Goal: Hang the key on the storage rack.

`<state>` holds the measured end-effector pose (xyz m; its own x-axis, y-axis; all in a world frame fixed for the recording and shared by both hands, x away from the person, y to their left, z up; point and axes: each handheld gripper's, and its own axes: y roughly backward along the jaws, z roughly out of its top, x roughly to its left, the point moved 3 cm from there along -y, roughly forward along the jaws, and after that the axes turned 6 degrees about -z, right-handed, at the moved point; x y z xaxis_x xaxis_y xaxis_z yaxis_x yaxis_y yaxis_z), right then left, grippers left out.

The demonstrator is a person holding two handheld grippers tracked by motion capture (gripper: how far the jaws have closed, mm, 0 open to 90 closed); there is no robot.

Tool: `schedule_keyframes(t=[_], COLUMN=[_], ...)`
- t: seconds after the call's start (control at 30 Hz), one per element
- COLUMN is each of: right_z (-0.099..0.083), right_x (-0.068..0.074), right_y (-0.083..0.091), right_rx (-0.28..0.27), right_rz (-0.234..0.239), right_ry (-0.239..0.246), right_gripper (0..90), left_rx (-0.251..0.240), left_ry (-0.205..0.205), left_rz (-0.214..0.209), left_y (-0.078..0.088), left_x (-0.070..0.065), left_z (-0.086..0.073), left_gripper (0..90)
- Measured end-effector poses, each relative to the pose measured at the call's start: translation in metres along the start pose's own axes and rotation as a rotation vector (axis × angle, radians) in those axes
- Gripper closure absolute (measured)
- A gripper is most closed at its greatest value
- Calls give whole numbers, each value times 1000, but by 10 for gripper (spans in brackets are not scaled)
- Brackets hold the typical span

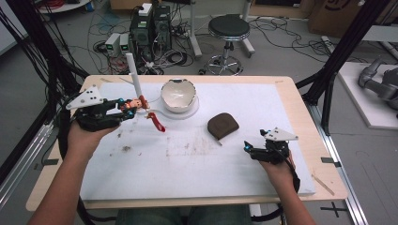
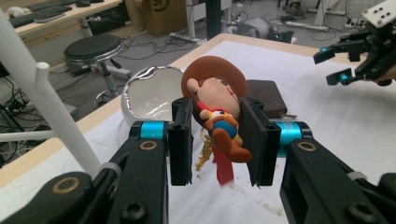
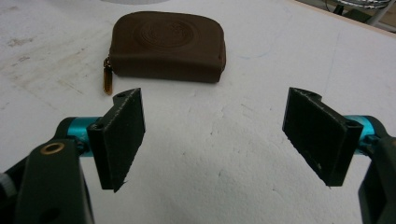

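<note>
My left jaws (image 2: 215, 140) clamp a small cowboy figure (image 2: 219, 116) by its body, lifted clear of the surface (image 1: 197, 164). The left gripper view gives the detail: brown hat, red and blue clothes, head tipped toward the left pad, a gold ring and a red strap (image 2: 224, 170) hanging below it. From the high view the figure (image 1: 133, 103) is a small blur at the tips of the left jaws (image 1: 126, 108), with the strap (image 1: 158, 123) dangling toward the white mat.

My right jaws (image 3: 212, 140) stand wide with nothing between them, low over bare mat, pointing at the pouch (image 3: 168, 46). That view alone shows the pouch's zip pull and the round stamp on its face; the high view shows it (image 1: 223, 125) only as a dark patch, near the right jaws (image 1: 249, 149) but apart from them.

The bowl (image 1: 178, 95) sits on a white disc just beside the figure, toward the far edge, and a white rod (image 1: 134, 75) leans up right next to my left jaws (close on that side). The near half of the mat lies open; the right jaws are well in from the edge.

In the left gripper view the pads cover the figure's sides, and the figure hides part of the pouch (image 2: 266, 95). What holds the rod I cannot tell.
</note>
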<state>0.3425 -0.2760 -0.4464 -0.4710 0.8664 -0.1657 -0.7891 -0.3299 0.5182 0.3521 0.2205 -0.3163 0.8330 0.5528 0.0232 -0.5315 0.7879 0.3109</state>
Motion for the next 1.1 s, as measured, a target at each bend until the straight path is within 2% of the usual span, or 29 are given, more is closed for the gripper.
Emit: schedule_keyframes(t=[0.2, 0.33, 0.6, 0.83, 0.97, 1.1], right_z=[0, 0, 1, 1, 2, 2], right_x=[1, 3, 6, 6, 5, 3], right_y=[-1, -3, -3, -4, -3, -3], right_rx=[2, 12, 12, 11, 7, 5], right_rz=[-1, 3, 5, 2, -1, -5], right_ry=[-1, 4, 9, 8, 7, 1], right_gripper=[213, 213, 213, 213, 213, 213], left_rx=[-7, -22, -20, -5, -48, -40], left_ry=[11, 35, 46, 31, 41, 44], left_rz=[7, -2, -12, -1, 9, 35], left_y=[0, 1, 5, 8, 10, 9], left_x=[9, 21, 36, 47, 57, 64], left_z=[3, 6, 15, 33, 46, 53], left_gripper=[658, 658, 658, 658, 658, 658])
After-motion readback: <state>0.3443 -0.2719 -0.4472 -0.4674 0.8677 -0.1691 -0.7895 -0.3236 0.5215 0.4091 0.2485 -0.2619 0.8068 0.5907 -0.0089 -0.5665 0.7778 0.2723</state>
